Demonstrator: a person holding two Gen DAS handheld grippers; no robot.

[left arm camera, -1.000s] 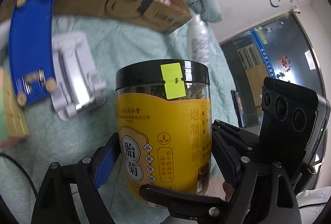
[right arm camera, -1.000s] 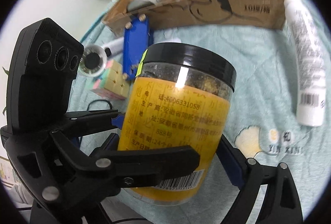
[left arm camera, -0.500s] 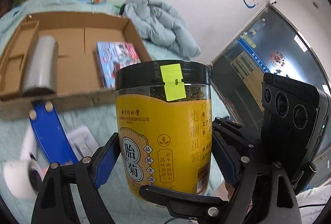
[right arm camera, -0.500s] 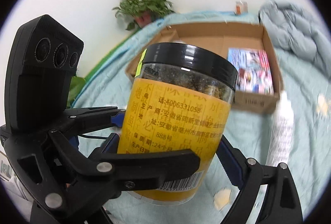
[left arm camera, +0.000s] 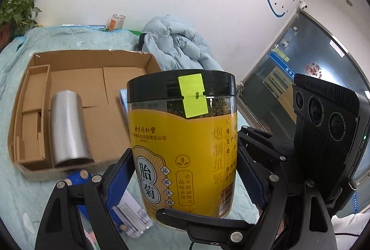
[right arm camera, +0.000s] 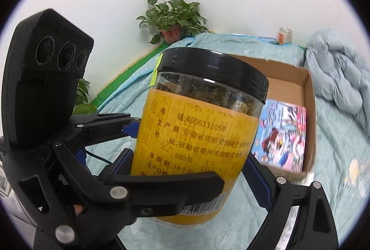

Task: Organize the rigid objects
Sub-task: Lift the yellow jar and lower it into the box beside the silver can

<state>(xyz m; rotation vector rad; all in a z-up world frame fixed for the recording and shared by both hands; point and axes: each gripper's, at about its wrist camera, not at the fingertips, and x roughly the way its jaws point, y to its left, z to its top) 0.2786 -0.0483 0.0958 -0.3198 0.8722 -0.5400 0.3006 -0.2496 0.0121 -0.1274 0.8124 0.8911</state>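
A clear jar [left arm camera: 180,146] with a black lid, a yellow label and a yellow-green sticker hangs upright in the air, above the teal cover. My left gripper [left arm camera: 185,176] is shut on its lower body, one blue pad on each side. My right gripper [right arm camera: 189,176] is shut on the same jar [right arm camera: 201,134], crosswise to the left one. In each wrist view one black finger of the other gripper crosses the jar's front. An open cardboard box [left arm camera: 92,88] lies beyond, with a silver cylinder [left arm camera: 67,127] and a colourful magazine [right arm camera: 284,134] in it.
A blue and white folding tool [left arm camera: 129,215] lies on the teal cover [left arm camera: 13,192] below the jar. A pale blue jacket [right arm camera: 340,79] is heaped behind the box. A potted plant [right arm camera: 173,16] and a small candle jar [left arm camera: 116,21] stand by the wall.
Both grippers have risen with the jar held between them. The box has gone from near eye level to well below, so its inside now shows. The grip is unchanged.
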